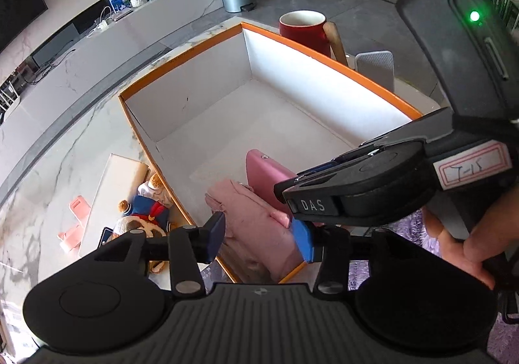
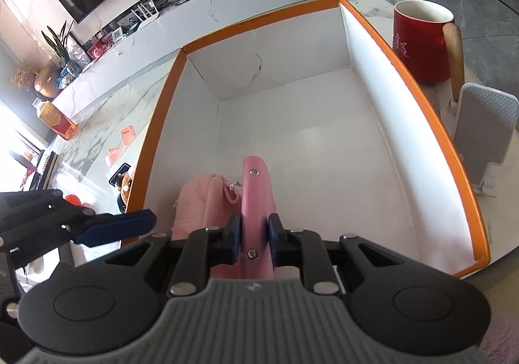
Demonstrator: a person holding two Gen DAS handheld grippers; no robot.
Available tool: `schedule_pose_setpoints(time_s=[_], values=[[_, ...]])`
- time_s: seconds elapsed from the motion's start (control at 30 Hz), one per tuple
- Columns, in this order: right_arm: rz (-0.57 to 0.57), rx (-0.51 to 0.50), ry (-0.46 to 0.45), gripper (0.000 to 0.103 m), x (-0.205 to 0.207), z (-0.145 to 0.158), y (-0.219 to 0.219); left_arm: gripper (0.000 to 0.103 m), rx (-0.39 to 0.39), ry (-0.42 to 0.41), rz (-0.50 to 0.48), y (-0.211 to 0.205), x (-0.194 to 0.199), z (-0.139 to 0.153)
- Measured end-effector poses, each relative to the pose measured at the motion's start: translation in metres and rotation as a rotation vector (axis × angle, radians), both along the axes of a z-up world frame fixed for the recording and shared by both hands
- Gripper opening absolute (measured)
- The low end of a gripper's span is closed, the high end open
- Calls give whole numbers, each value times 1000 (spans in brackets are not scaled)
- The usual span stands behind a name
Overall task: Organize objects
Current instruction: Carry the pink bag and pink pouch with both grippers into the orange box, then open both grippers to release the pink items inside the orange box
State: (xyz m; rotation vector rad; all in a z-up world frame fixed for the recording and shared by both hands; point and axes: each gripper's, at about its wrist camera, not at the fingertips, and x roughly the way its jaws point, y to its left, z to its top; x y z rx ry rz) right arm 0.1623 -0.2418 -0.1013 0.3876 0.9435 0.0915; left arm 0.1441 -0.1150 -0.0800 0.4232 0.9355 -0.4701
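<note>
My left gripper [image 1: 259, 234] points steeply down, its blue pads [image 1: 215, 236] parted and pressing on nothing. My right gripper [image 2: 254, 239] also tilts down, just beside the left and crossing in front of it in the left wrist view. Its jaws stand narrow, both pads [image 2: 235, 239] clamped against a thin pink case [image 2: 256, 198]. My right hand [image 1: 467, 244] wraps the handle, fingers curled underneath.

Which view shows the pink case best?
Right wrist view: the pink case stands on edge inside the orange box, clamped between the right gripper pads, both rivets visible. In the left wrist view the right gripper hides most of it.
</note>
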Motion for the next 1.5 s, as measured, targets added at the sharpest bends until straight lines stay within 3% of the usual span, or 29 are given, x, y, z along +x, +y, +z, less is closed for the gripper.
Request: schedule_pose_setpoints(time_s=[0.13, 0.3, 0.47, 0.6, 0.77, 1.0, 1.27, 1.5], values=[[-11, -11, 1, 19, -1, 1, -2, 55, -92, -29, 4, 18, -10, 16], [1, -20, 5, 19, 1, 2, 3, 61, -170, -72, 116, 48, -8, 29], [50, -31, 8, 19, 6, 6, 17, 59, -246, -4, 219, 69, 5, 19], [101, -131, 10, 19, 7, 12, 35, 58, -335, 57, 238, 81, 7, 8], [151, -210, 52, 19, 14, 4, 49, 58, -363, 70, 267, 85, 8, 0], [132, -140, 76, 23, 12, 3, 41, 58, -397, 62, 280, 94, 6, 2], [32, 91, 96, 21, 7, 5, 13, 58, -427, 59, 290, 99, 4, 3], [57, 64, 94, 16, 7, 4, 22, 57, -425, 46, 293, 99, 1, 5]])
